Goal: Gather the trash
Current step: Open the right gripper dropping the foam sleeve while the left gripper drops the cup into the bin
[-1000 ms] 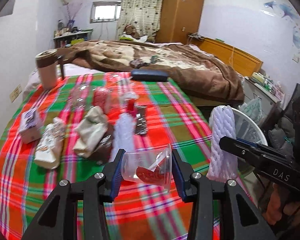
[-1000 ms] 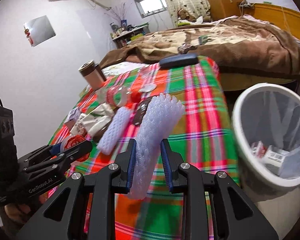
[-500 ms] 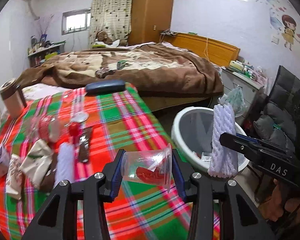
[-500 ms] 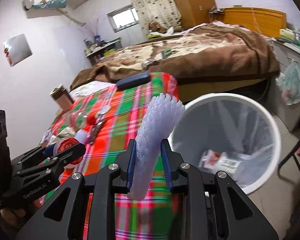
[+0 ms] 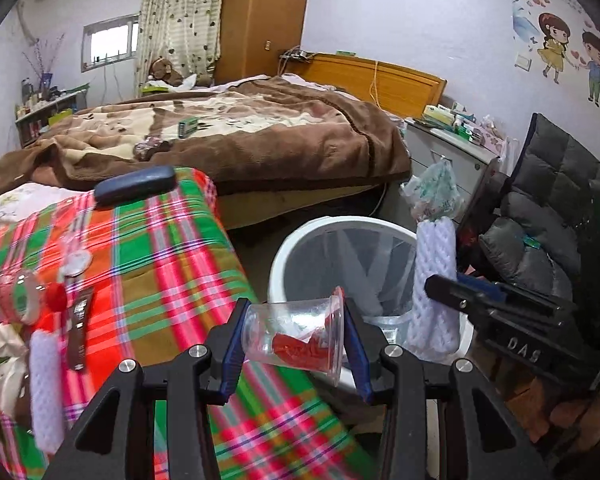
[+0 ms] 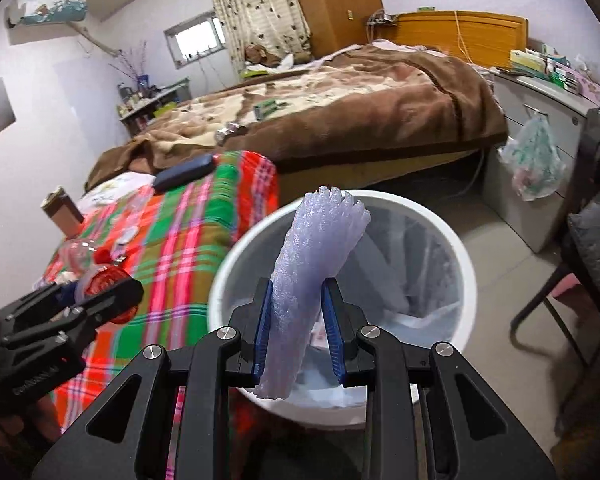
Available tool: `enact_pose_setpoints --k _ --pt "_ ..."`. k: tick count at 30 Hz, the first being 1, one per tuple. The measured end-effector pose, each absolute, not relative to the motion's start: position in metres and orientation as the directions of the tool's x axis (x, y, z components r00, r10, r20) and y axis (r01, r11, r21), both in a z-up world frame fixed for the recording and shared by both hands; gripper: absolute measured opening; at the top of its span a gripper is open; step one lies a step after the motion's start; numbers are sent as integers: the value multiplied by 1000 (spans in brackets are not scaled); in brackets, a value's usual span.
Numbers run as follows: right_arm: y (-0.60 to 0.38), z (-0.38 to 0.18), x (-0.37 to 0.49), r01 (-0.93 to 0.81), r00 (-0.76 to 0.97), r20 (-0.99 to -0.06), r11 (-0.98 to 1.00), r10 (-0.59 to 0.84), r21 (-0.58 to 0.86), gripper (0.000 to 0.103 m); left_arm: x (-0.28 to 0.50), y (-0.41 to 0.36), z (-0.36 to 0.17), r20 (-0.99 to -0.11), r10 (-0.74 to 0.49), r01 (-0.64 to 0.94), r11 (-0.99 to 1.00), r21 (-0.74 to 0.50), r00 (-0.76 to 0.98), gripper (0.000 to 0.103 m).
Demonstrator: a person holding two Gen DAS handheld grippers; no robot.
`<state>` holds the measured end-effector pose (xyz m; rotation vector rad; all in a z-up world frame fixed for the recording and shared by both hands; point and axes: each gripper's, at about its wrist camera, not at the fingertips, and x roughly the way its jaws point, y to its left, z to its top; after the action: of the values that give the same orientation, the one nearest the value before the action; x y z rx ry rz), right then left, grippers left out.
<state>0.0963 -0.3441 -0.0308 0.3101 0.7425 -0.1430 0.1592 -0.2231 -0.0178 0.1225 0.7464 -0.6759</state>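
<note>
Clear crinkled cup (image 5: 296, 336), knobbly foam sleeve (image 6: 311, 280)

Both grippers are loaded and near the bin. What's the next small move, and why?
Probably open the right gripper first. Its foam net already hangs over the bin mouth, so it should drop in. The left gripper, holding the cup, looks to be only at the bin's near rim and likely needs to go farther over.

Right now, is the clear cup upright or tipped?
Tipped: the cup lies sideways between the left gripper fingers, mouth toward the right, red scraps inside.
</note>
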Motion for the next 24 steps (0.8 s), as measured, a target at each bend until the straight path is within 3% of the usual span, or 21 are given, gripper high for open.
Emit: enact_pose_setpoints --k 18,21,24 --pt "-375 -51 100 292 669 -739 942 -77 166 27 171 -279 -43 -708 -536 649 747 -143 460 45" --pt "-379 -52 99 309 661 -744 939 -97 151 32 171 -280 -43 -706 -539 651 745 -145 459 51" --pt "-381 -52 98 319 660 -744 935 -103 154 49 169 -279 -41 -700 -543 649 746 -149 464 58"
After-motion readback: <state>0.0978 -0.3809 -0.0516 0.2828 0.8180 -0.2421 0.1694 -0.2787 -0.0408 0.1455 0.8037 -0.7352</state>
